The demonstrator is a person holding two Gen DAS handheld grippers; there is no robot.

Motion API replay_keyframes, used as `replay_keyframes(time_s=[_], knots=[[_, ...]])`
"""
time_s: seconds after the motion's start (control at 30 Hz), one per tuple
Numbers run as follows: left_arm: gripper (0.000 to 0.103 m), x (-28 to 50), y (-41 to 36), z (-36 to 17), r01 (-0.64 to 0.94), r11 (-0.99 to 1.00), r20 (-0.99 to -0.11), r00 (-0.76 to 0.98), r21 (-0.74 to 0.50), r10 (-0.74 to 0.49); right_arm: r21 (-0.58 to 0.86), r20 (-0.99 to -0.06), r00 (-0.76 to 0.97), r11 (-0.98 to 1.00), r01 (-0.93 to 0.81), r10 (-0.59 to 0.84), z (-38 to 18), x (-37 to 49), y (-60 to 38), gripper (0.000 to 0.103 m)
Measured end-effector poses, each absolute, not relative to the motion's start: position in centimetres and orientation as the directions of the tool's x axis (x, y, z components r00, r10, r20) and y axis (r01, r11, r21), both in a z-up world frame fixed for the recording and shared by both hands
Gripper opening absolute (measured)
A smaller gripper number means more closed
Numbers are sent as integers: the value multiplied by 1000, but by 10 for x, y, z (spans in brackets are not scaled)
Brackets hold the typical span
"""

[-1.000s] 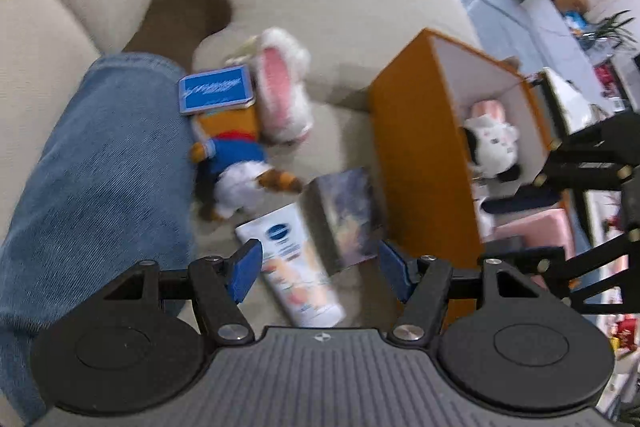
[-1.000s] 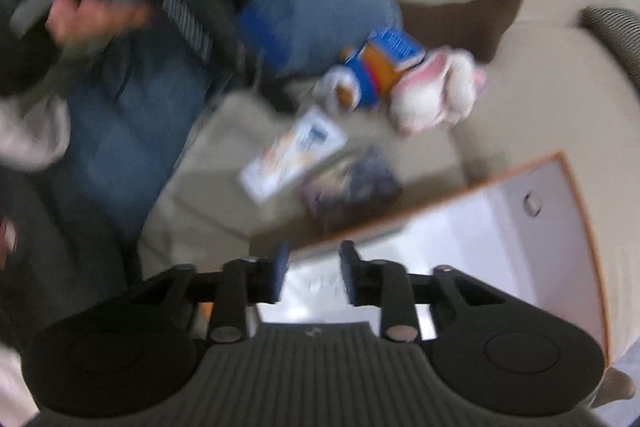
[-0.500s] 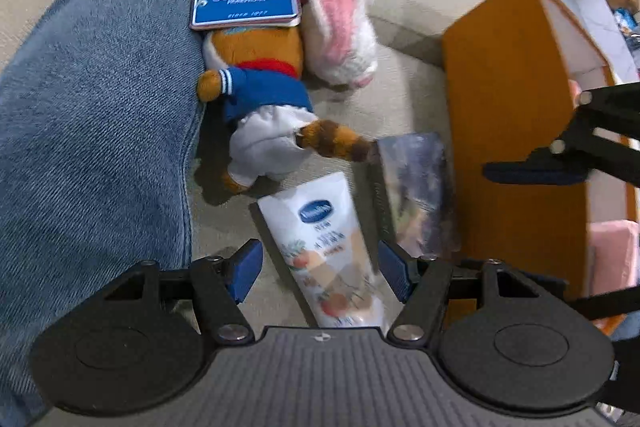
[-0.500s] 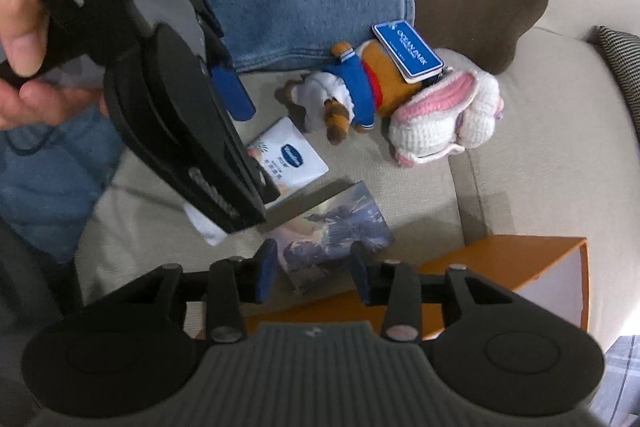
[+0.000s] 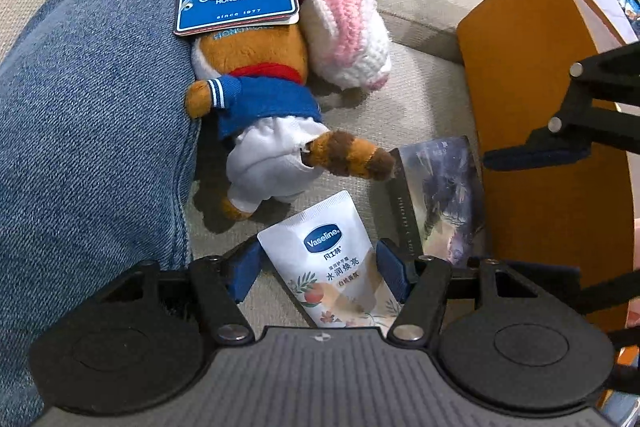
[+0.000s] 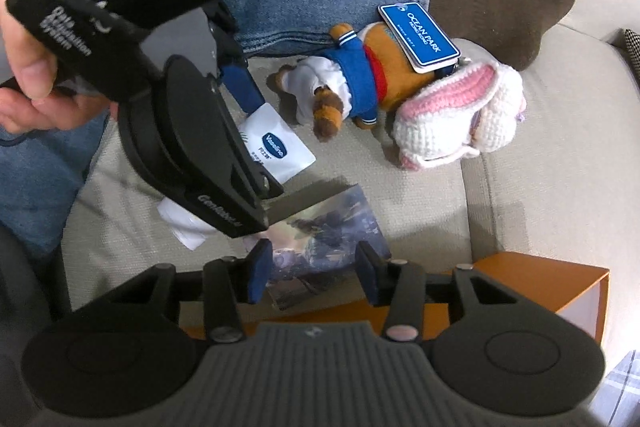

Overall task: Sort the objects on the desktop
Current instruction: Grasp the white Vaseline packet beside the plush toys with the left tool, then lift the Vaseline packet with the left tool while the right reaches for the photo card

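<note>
A white Vaseline tube lies on the beige sofa seat. My left gripper points steeply down with the tube between its jaws. The jaws are closing, and a gap still shows at the left pad. Beside the tube lies a dark illustrated booklet, against the orange box. My right gripper hangs straight over the booklet with its jaws opening, the booklet below the gap and not gripped. A plush in a blue sailor top and a white and pink crocheted rabbit lie further back.
A person's leg in blue jeans borders the objects on the left, with a brown sock behind the plush. A hand holds the left gripper. The orange box stands to the right, and a right gripper finger reaches in front of it.
Both grippers have sunk toward the seat. The left one came down around the tube and narrowed. The right one moved from over the orange box to over the booklet, and its jaws widened.
</note>
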State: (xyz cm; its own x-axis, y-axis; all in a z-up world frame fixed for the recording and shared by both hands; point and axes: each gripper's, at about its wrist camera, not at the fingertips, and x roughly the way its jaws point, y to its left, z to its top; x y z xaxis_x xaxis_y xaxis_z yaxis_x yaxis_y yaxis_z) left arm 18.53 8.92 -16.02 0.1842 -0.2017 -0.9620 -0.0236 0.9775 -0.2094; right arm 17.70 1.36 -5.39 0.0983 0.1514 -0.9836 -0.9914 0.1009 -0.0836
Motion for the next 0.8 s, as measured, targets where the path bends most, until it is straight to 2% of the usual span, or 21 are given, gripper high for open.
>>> replay_keyframes(time_s=[0.03, 0.1, 0.17, 0.23, 0.37, 0.4, 0.47, 0.6, 0.8], knots=[[52, 184, 92, -158, -29, 974, -957, 199, -223, -213, -85, -983, 100, 102, -991, 151, -55, 177, 13, 48], [29, 183, 103, -157, -62, 953, -940, 195, -297, -281, -87, -983, 103, 109, -990, 151, -55, 178, 13, 48], [23, 182, 113, -160, -91, 935, -928, 188, -343, -322, -89, -982, 106, 109, -990, 154, -54, 178, 12, 48], [17, 179, 117, -159, -95, 937, -928, 206, -335, -310, -90, -982, 106, 109, -990, 156, -52, 178, 10, 48], [18, 177, 122, -151, -99, 934, -925, 206, -344, -319, -89, -983, 105, 107, -990, 153, -51, 175, 9, 48], [24, 177, 122, -151, -101, 938, -931, 198, -332, -308, -89, -983, 105, 106, -990, 153, -51, 174, 9, 48], [28, 177, 122, -151, -104, 939, -933, 192, -328, -305, -89, -983, 104, 102, -991, 153, -51, 174, 9, 48], [55, 176, 113, -151, -82, 939, -931, 185, -334, -315, -87, -983, 101, 94, -992, 156, -50, 170, 9, 48], [60, 174, 103, -163, -68, 954, -949, 140, -292, -281, -88, -982, 101, 86, -992, 161, -47, 168, 6, 48]])
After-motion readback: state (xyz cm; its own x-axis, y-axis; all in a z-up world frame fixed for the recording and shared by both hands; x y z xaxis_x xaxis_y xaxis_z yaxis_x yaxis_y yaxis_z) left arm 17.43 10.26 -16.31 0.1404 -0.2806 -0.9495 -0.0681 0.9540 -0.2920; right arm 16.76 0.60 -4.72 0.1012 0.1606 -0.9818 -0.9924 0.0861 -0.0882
